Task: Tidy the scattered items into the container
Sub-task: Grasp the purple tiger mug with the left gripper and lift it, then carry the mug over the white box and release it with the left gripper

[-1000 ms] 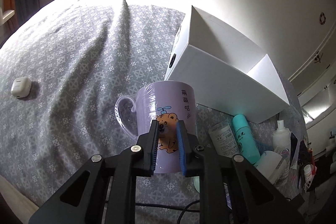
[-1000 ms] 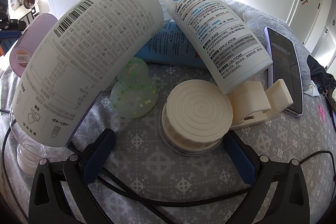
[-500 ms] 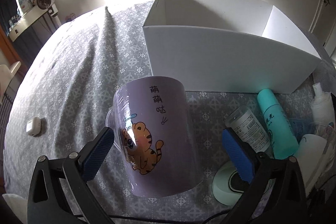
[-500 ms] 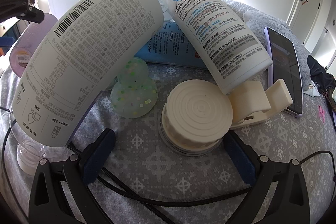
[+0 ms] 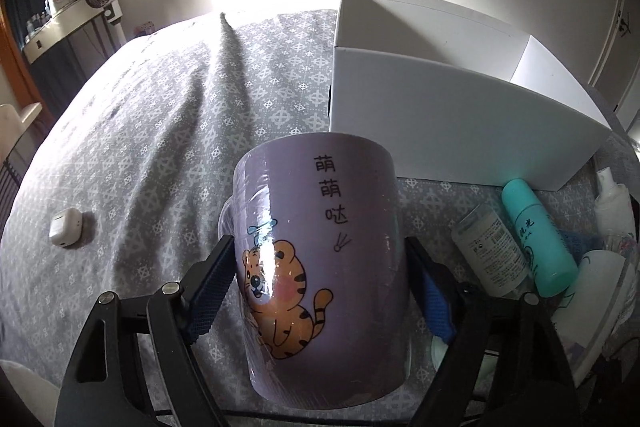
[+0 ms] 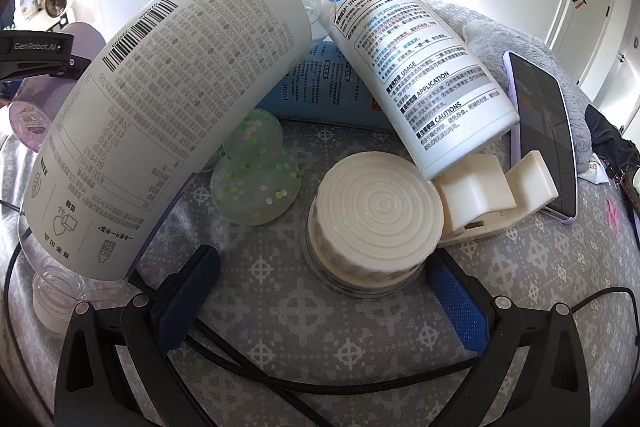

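In the left wrist view, the left hand-held gripper [image 5: 320, 291] has its blue-padded fingers [image 5: 210, 289] spread around a lilac ceramic mug printed with an orange tiger [image 5: 320, 267]. Both pads sit against or right at the mug's sides, grasping it. The mug fills the lower centre of the frame. Whether it rests on the bed or is lifted cannot be told. Behind it, in the upper right, stands an open white cardboard box [image 5: 452, 123] on the grey patterned bedspread [image 5: 160, 131]. A small white earbud case [image 5: 65, 227] lies alone at the left edge. At the right edge lie a teal plastic bottle [image 5: 538, 235], a frosted clear bottle with a printed label [image 5: 494, 251] and a white pump bottle [image 5: 614, 203].

The right wrist view shows what the left one does not: the right hand-held gripper [image 6: 320, 291] is released, fingers wide apart, low over the bedspread. A cream ribbed round jar lid [image 6: 376, 211] sits between and just ahead of the fingertips, untouched. Beside it at the right is a cream plastic clip [image 6: 496, 187]. Near that, a phone in a pale lilac case [image 6: 544, 131] leans on a grey plush. A large clear bottle with a white barcode label [image 6: 168, 115] and a white cylindrical bottle with ingredient text [image 6: 416, 67] lean together over a blue carton [image 6: 320, 83]. Two translucent green speckled discs [image 6: 256, 183] lie in the middle. The mug and the left gripper's arm appear at the far left edge.
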Demonstrator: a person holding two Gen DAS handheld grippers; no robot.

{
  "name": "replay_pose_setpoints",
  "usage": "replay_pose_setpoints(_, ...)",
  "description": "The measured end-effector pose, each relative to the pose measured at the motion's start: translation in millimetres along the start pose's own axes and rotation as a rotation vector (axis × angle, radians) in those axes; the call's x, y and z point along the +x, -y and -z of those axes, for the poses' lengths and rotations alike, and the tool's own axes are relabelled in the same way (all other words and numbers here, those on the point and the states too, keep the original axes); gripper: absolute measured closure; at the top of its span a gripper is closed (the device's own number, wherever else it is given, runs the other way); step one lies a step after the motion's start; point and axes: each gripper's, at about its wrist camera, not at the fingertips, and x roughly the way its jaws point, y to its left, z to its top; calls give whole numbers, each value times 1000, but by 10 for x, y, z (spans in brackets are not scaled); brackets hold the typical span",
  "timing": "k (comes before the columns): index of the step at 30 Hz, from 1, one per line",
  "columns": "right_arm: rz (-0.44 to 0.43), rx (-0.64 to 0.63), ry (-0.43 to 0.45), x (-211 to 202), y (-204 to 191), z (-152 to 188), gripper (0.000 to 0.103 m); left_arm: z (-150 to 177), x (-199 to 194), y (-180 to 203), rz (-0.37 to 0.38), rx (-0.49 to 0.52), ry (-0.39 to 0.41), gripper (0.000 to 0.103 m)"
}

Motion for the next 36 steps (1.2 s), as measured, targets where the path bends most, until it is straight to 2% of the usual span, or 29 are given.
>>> replay_pose_setpoints(6,0,0,0,0,0,0,0,-159,-585,-59,45,-32,156,21)
replay_pose_setpoints(11,0,0,0,-1,0,1,0,-517,-1025,-19,82,-42,329,21)
replay_pose_setpoints(15,0,0,0,-3,-1,2,0,-865,-1022,182,82,1,401,21)
replay_pose_setpoints(18,0,0,0,-1,0,0,0,-1076,-943,311,54,-11,440,21)
replay_pose_setpoints(22,0,0,0,-4,-2,3,0,-1299,-714,512,43,19,443,21)
replay_pose_setpoints(26,0,0,0,-2,-1,1,0,-1381,-454,705,6,75,432,21)
replay_pose_setpoints(34,0,0,0,0,0,0,0,-1182,30,923,-12,164,293,20)
replay_pose_setpoints(36,0,0,0,0,0,0,0,-1109,26,975,-31,200,288,12)
